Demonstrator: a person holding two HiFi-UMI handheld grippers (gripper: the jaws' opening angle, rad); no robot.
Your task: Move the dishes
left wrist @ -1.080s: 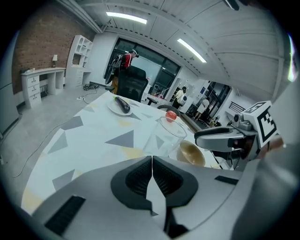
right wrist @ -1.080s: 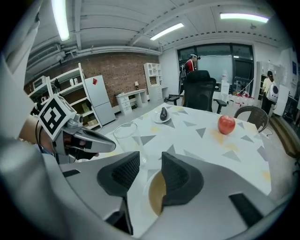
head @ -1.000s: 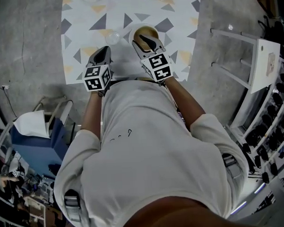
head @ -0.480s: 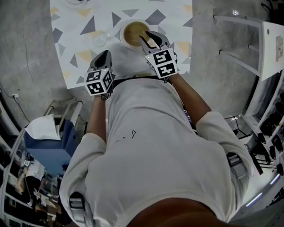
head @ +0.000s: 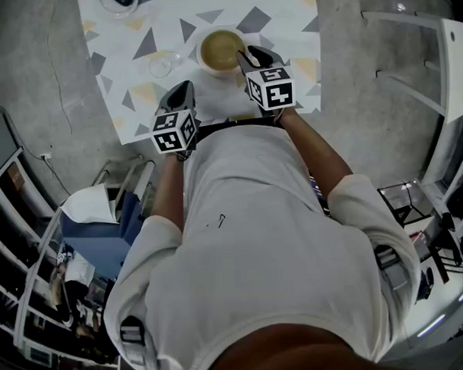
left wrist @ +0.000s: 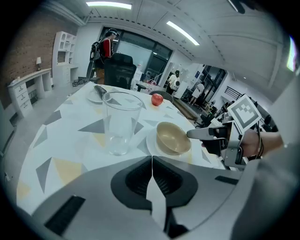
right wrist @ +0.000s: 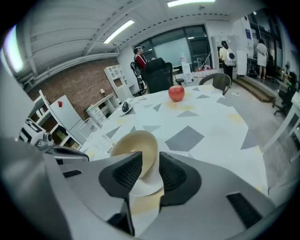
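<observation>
A tan bowl [head: 220, 48] [left wrist: 172, 137] [right wrist: 136, 143] sits on a white plate [left wrist: 151, 143] on the triangle-patterned table [head: 286, 19]. My right gripper [head: 244, 57] [right wrist: 151, 157] [left wrist: 199, 137] is at the bowl's right side. Its jaws have just been closing and now hold the bowl's rim between the pads. A clear empty glass [head: 161, 65] [left wrist: 120, 123] stands upright left of the bowl. My left gripper [head: 181, 90] [left wrist: 152, 157] hovers over the table's near edge, below the glass, shut with nothing in it.
A red apple [left wrist: 157, 99] [right wrist: 176, 93] and a small plate with a dark item [head: 119, 1] [left wrist: 98, 93] lie at the table's far side. A blue bin with white paper [head: 85, 223] stands at the person's left, a white rack [head: 431, 44] at the right.
The right gripper has rolled and shifted from over the bowl to its right rim. The left gripper has drifted a little along the near edge of the table.
</observation>
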